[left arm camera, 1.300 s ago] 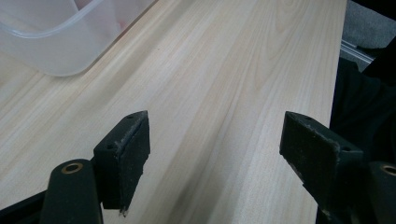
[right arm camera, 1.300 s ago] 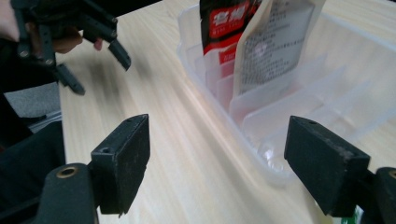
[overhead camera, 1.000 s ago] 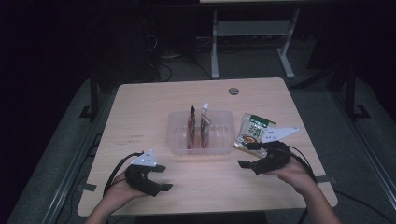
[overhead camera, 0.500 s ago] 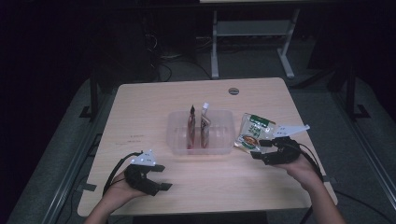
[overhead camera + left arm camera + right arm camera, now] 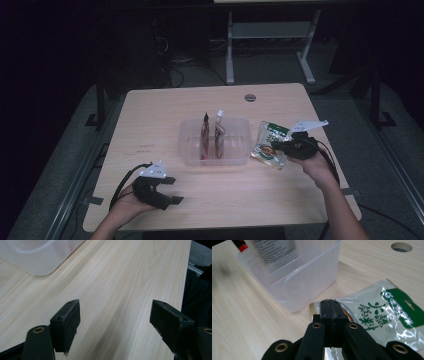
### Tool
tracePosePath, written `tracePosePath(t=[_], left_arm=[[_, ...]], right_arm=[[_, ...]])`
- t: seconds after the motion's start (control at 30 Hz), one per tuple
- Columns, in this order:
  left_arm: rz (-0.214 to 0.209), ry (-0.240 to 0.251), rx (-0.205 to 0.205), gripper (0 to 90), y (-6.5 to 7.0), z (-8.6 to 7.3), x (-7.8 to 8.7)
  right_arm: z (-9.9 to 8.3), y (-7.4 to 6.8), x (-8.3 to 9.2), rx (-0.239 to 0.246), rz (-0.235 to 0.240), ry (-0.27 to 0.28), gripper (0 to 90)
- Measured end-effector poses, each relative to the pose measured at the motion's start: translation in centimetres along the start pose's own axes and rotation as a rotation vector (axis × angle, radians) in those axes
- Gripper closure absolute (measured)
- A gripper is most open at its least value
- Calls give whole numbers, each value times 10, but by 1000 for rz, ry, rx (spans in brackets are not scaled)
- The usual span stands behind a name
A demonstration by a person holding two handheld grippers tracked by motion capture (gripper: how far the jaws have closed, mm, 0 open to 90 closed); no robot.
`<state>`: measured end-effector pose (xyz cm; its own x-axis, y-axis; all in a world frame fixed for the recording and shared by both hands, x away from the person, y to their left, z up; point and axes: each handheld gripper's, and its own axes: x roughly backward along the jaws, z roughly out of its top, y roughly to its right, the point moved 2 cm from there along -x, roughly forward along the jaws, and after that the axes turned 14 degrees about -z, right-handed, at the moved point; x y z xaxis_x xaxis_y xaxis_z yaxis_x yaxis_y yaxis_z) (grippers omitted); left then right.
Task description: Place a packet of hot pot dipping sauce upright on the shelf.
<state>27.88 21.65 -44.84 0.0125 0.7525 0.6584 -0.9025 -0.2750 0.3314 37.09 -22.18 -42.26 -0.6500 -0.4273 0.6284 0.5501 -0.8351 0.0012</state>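
Right gripper [image 5: 278,147] slides in, jaws just closing on green-and-silver foil pouch [image 5: 270,144]; left gripper [image 5: 172,191] open; clear plastic bin [image 5: 239,155] placement remains.

Container [image 5: 215,150] at centre of the surface [image 5: 165,110], two sachets [image 5: 212,135] upright inside it, packet [image 5: 270,145] just right of it, hole [image 5: 250,97] above

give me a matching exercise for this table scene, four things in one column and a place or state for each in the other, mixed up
Things:
1. left gripper
2. right gripper
3. green and silver pouch
4. clear plastic bin

Places or states:
A. lying flat beside the bin
B. jaws wide apart over bare wood
C. holds two upright pouches
D. jaws closed at the edge of the flat pouch

Pairs: 1-B, 2-D, 3-A, 4-C
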Motion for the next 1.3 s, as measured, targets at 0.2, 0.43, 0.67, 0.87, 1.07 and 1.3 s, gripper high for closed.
tracePosePath(t=[0.2,0.43,0.67,0.87,1.07,1.3], left_arm=[[-1,4,1,242,0,0,0],[0,5,3,242,-1,-1,1],[-1,7,3,242,-1,-2,1],[0,6,12,242,0,-2,1],[-3,2,17,242,0,-3,0],[3,-4,14,242,-1,-4,1]], right_arm=[[11,9,-15,8,-20,15,899],[15,18,-40,-2,-58,-22,899],[5,19,-65,3,-81,-114,900],[-4,20,-75,36,-109,-172,900],[-4,18,-80,78,-124,-202,900],[-7,19,-79,86,-117,-223,900]])
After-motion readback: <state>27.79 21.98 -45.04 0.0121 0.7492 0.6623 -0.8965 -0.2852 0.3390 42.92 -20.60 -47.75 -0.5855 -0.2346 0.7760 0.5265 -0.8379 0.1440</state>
